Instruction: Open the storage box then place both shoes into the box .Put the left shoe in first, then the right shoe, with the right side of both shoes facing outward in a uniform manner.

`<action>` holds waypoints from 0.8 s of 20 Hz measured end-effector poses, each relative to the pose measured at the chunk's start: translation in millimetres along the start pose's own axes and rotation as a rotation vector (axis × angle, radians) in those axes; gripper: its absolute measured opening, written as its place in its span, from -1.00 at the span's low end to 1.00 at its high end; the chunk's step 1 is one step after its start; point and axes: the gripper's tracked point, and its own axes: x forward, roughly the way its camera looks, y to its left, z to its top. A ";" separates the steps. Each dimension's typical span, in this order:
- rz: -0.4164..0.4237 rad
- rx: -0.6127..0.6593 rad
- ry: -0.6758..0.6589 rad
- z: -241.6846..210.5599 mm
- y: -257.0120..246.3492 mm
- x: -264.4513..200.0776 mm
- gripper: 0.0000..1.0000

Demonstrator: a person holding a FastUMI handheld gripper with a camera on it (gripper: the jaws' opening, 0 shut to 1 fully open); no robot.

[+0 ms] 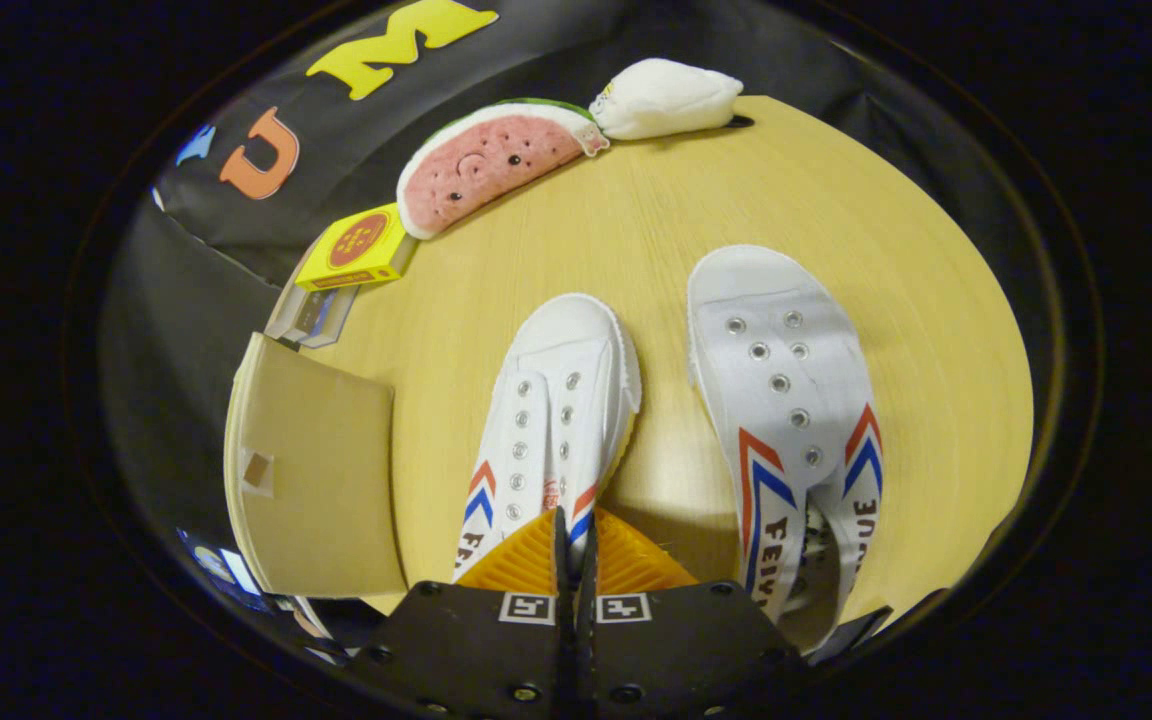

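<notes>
the gripper (573, 545) sits at the near edge of a round wooden table (656, 230), its 2 fingers (521, 560) drawn tight together with just a thin slit between them, and the heel collar of the left shoe (556, 420) looks pinched in that slit, though the contact itself is hidden behind the fingertips, so whether both fingers truly press on it cannot be told for certain; this shoe is a white canvas sneaker with metal eyelets, no laces and red and blue chevrons on its sides, and its toe points toward the far side of the table; just to the right of it, apart from it, lies the right shoe (786, 400), the same kind of sneaker, also toe away, its heel reaching back beside the gripper's body; to the left of the fingers, at the near left of the table, stands the storage box (316, 480), a brown cardboard box whose flat panel faces the camera, with a small square cut-out in it; farther off on the left, at the table's rim, a yellow carton (356, 248) rests on a clear case (311, 315); beyond it lies a plush watermelon slice (491, 160), and touching its far end a white plush toy (666, 97)
</notes>
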 end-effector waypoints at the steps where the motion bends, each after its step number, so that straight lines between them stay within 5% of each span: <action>1: 0.002 -0.004 -0.009 1.2 4.0 -4.8 -1.00; 7: 0.028 -0.072 -0.112 17.2 55.1 -57.2 -1.00; 16: 0.116 -0.152 -0.223 26.1 208.9 -111.4 -1.00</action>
